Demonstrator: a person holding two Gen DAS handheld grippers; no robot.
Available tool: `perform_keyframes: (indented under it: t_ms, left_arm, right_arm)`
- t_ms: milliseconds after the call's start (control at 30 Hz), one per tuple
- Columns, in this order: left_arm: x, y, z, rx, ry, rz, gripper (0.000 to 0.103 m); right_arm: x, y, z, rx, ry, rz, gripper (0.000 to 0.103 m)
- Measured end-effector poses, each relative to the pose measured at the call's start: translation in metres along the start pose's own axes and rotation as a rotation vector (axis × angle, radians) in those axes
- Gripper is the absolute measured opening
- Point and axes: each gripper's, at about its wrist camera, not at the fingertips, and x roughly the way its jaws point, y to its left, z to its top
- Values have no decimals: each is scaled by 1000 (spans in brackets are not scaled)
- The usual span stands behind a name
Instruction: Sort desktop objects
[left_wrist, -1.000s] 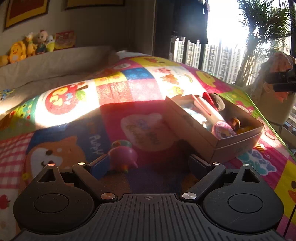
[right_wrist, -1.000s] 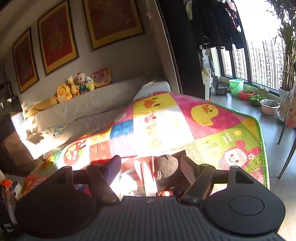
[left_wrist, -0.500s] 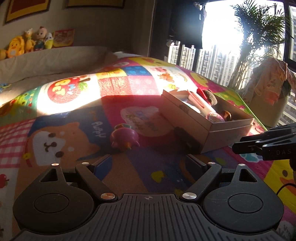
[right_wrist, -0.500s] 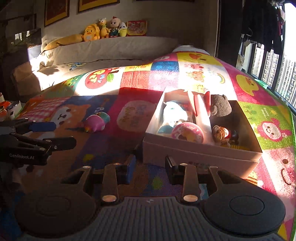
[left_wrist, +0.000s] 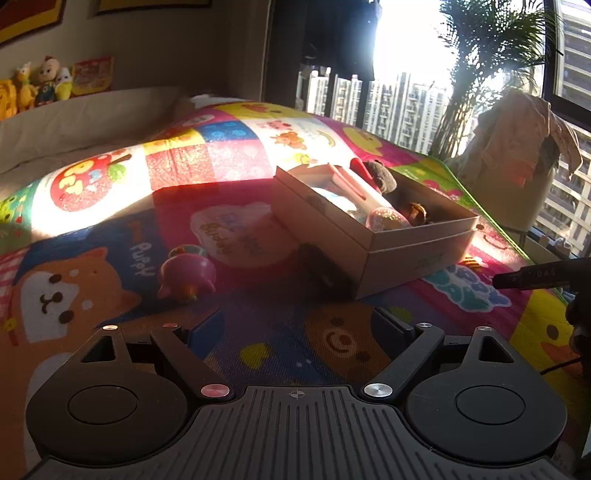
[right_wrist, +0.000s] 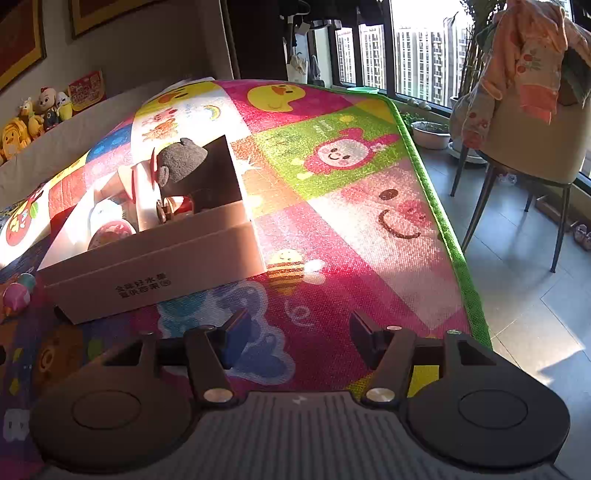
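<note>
A cardboard box (left_wrist: 417, 254) (right_wrist: 155, 277) sits on the colourful play mat, holding a grey plush (right_wrist: 181, 162), a glittery pink ball (left_wrist: 386, 219) and other small toys. A pink toy (left_wrist: 186, 275) (right_wrist: 16, 295) lies on the mat left of the box. My left gripper (left_wrist: 299, 328) hovers low over the mat, short of the pink toy; its jaws are opening and nothing is between them. My right gripper (right_wrist: 299, 332) hangs over the mat right of the box's near corner, jaws opening and empty. Its tip (left_wrist: 532, 277) shows at the right edge of the left wrist view.
The mat's green edge (right_wrist: 454, 251) drops off to a tiled floor on the right. A chair (right_wrist: 528, 147) draped with clothes stands there. Stuffed toys (left_wrist: 40, 85) line the back ledge. Windows and a plant (left_wrist: 487, 55) are behind the box.
My right gripper dropped from high above the box to low over the mat and swung to the right, its jaws narrowing then widening. My left gripper drew back from the pink toy and shifted slightly.
</note>
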Motion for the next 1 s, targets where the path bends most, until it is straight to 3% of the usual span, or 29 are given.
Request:
perform_keyframes:
  t_ms: [167,267,367,467,567,633,733,900,933,967,1000]
  left_arm:
    - [-8,13,2,-8,4,56,91]
    - [-22,25,2,-15,-7,107,91]
    - [-40,43,0,-36,-24,186,92]
    - [-61,66,-4,-86,-49,258,94]
    - [-78,90,-10,-147,-75,318,94]
    - [-87,101,-14,-182,-88,332,94]
    - [-95,109,-18,-206,-102,330,95]
    - [-100,109,-23,-212,-120,292,95]
    - [-100,108,-24,-214,-120,285,95]
    - [-99,107,-25,-215,-119,278,95]
    - [-97,106,-26,-215,-117,272,95]
  right_arm:
    - [3,29,-12,-50,-31,52,70]
    - [-1,82,-25,-187,-35,172,71]
    - [-13,140,-34,-325,-3,354,70]
    - [-28,187,-25,-385,54,528,69]
    - [-29,232,-8,-414,102,625,71]
    - [-25,261,-4,-449,69,620,78]
    - [-4,302,-4,-527,-20,500,83]
    - [45,335,-1,-528,4,366,83]
    - [51,335,0,-530,20,351,74]
    - [55,335,0,-540,48,358,54]
    - [55,333,-1,-550,72,366,49]
